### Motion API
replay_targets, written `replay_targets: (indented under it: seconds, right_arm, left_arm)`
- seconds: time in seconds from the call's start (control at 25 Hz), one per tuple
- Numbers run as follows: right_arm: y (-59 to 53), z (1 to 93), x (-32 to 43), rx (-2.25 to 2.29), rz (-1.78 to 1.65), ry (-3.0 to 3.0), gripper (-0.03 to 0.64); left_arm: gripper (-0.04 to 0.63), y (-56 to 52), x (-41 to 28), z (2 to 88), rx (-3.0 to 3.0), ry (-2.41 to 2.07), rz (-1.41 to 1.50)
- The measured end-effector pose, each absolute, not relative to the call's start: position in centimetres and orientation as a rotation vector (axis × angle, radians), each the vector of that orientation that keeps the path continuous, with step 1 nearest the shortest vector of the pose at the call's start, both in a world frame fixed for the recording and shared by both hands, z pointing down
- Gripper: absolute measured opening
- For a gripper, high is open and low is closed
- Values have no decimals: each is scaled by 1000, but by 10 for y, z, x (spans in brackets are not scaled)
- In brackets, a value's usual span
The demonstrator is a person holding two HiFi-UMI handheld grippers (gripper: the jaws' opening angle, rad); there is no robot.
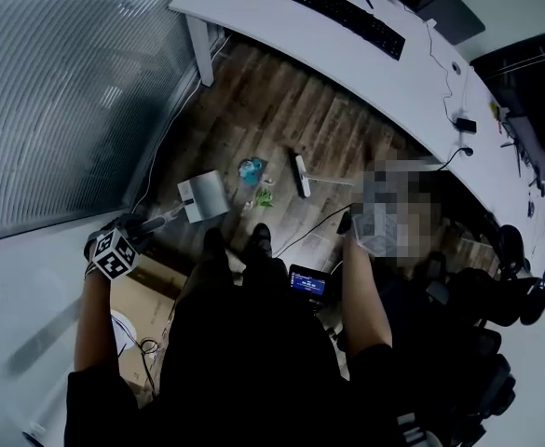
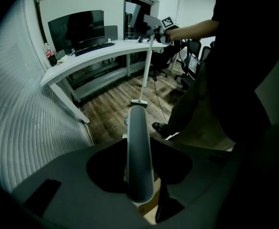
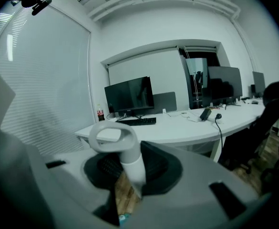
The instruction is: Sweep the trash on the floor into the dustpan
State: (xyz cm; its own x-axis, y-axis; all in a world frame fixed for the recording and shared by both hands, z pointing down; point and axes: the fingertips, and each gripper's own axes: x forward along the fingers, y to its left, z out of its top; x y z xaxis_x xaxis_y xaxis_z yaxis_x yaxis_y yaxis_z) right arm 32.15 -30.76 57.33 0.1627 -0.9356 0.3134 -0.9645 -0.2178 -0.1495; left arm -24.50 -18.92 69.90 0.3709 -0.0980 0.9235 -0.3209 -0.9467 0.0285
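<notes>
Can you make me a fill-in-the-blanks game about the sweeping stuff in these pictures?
1. The left gripper holds the handle of the ____.
2. The right gripper holds the top of the ____.
3. The trash lies on the wooden ____.
4. On the white desk lies a black ____.

Missing words: dustpan; broom; floor; keyboard.

Dim, bluish light; deep shadows, fisheye-warped edges, black vignetted corners, slight softness.
</notes>
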Motion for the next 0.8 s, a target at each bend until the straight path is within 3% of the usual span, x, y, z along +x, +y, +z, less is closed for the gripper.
replay_targets:
  seconds: [0.8]
  right_arm:
    - [-294,614,183,2263,839,-1971,109]
  left_arm:
    - [120,-183,-212,698,2512,-286,1428]
